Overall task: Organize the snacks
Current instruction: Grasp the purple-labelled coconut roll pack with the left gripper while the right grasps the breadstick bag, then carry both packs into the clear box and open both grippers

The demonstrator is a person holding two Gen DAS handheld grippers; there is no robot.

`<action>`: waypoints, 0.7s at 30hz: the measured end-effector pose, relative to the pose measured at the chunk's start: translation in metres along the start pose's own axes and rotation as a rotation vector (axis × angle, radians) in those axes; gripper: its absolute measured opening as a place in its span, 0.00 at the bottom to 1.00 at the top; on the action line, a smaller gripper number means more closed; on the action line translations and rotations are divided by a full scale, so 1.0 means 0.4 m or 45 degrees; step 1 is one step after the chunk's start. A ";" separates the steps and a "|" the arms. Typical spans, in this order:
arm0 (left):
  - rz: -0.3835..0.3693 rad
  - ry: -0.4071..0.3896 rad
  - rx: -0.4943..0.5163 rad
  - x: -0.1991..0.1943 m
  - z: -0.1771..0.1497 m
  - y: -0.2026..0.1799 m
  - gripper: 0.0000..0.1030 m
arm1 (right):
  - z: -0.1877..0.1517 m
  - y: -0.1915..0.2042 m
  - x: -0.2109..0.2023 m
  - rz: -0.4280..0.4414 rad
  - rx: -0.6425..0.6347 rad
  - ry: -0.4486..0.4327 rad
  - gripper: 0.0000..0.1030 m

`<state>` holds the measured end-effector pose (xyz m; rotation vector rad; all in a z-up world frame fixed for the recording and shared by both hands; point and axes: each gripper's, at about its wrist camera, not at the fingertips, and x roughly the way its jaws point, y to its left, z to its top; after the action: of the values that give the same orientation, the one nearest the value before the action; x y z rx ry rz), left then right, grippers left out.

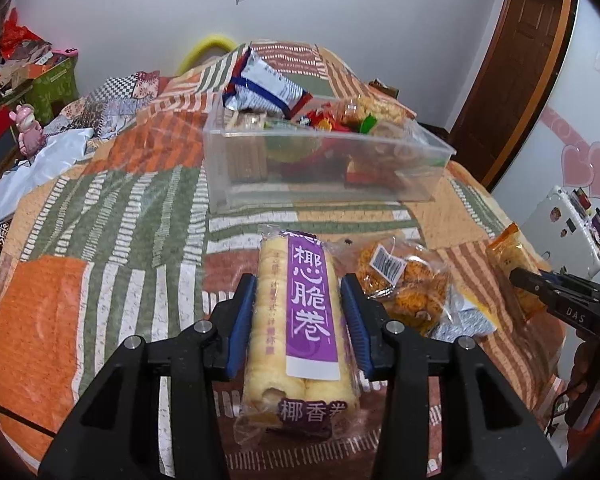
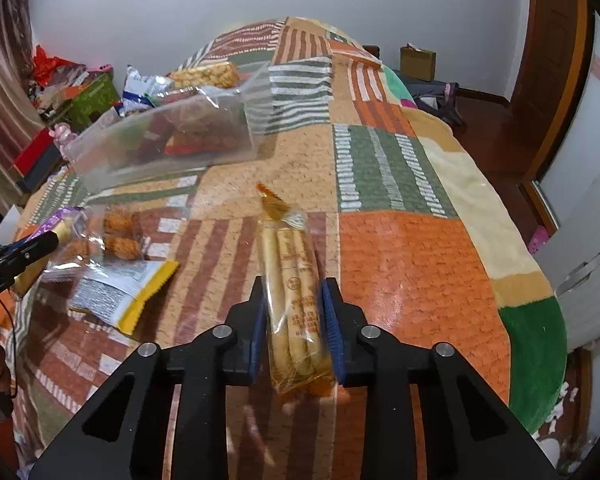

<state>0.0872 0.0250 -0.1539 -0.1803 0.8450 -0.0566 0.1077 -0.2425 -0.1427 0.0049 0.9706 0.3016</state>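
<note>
Patchwork quilt (image 1: 112, 208) underneath, clear bin (image 1: 324, 160) of snacks ahead. Left gripper (image 1: 300, 320) fingers clamped on purple-label roll pack (image 1: 300, 320); right gripper (image 2: 294, 328) fingers clamped on orange stick pack (image 2: 294, 300).

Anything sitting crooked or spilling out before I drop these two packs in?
The blue-white bag sticks up over the bin's far-left rim instead of lying inside. Two packets, the orange snack and the yellow-edged one, lie loose on the bed.
</note>
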 end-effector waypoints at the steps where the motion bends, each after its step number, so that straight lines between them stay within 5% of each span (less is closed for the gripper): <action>1: 0.001 -0.011 -0.002 -0.004 0.005 0.000 0.32 | 0.004 0.002 -0.003 0.003 0.000 -0.008 0.21; 3: -0.015 -0.024 -0.004 -0.013 0.020 0.002 0.17 | 0.013 0.009 -0.010 0.012 -0.003 -0.027 0.21; 12: -0.003 -0.054 0.030 -0.030 0.046 -0.007 0.18 | 0.038 0.034 -0.024 0.045 -0.019 -0.076 0.21; 14: 0.006 -0.034 0.033 -0.023 0.045 -0.007 0.25 | 0.043 0.036 -0.024 0.053 -0.013 -0.084 0.21; 16: 0.015 -0.026 0.023 -0.019 0.041 -0.001 0.42 | 0.048 0.038 -0.027 0.060 -0.012 -0.090 0.21; 21: 0.043 -0.008 0.014 -0.017 0.020 0.019 0.57 | 0.054 0.044 -0.037 0.074 -0.019 -0.110 0.21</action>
<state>0.0885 0.0345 -0.1449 -0.1556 0.8413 -0.0291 0.1132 -0.2266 -0.1159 0.0322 0.8836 0.3598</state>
